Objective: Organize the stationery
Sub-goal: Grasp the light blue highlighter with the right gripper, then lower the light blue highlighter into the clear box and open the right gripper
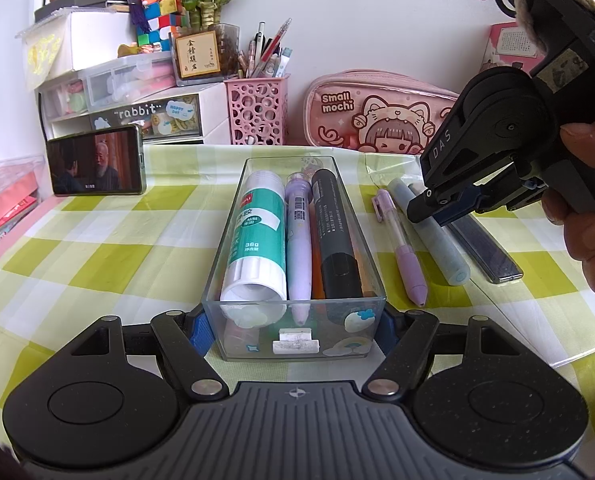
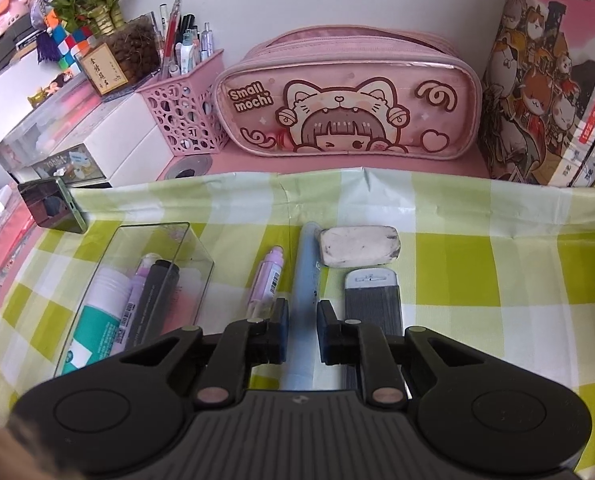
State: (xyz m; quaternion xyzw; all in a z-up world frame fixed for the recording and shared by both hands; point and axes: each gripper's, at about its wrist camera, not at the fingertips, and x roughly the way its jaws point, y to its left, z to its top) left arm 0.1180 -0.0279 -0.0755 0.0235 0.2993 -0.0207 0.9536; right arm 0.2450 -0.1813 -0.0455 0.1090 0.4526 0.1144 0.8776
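Observation:
A clear tray (image 1: 362,216) lies lengthwise on the green checked cloth. It holds a glue stick (image 1: 257,232), a purple pen (image 1: 299,240) and a black marker (image 1: 333,232). My left gripper (image 1: 293,328) is shut on the tray's near end, a blue pad pressed on each side wall. Right of the tray lie a lilac pen (image 2: 269,276), a light blue pen (image 2: 307,264), a grey flat case (image 2: 373,304) and a smudged eraser (image 2: 357,246). My right gripper (image 2: 302,320) points down over the light blue pen, which lies between its fingers with slim gaps at both pads.
A pink pencil case (image 2: 349,96) and a pink pen holder (image 1: 257,108) stand behind the cloth. A phone (image 1: 95,162) leans at the back left, in front of small drawers (image 1: 137,112). Books (image 2: 545,80) stand at the right. A hand (image 1: 589,216) holds the right gripper.

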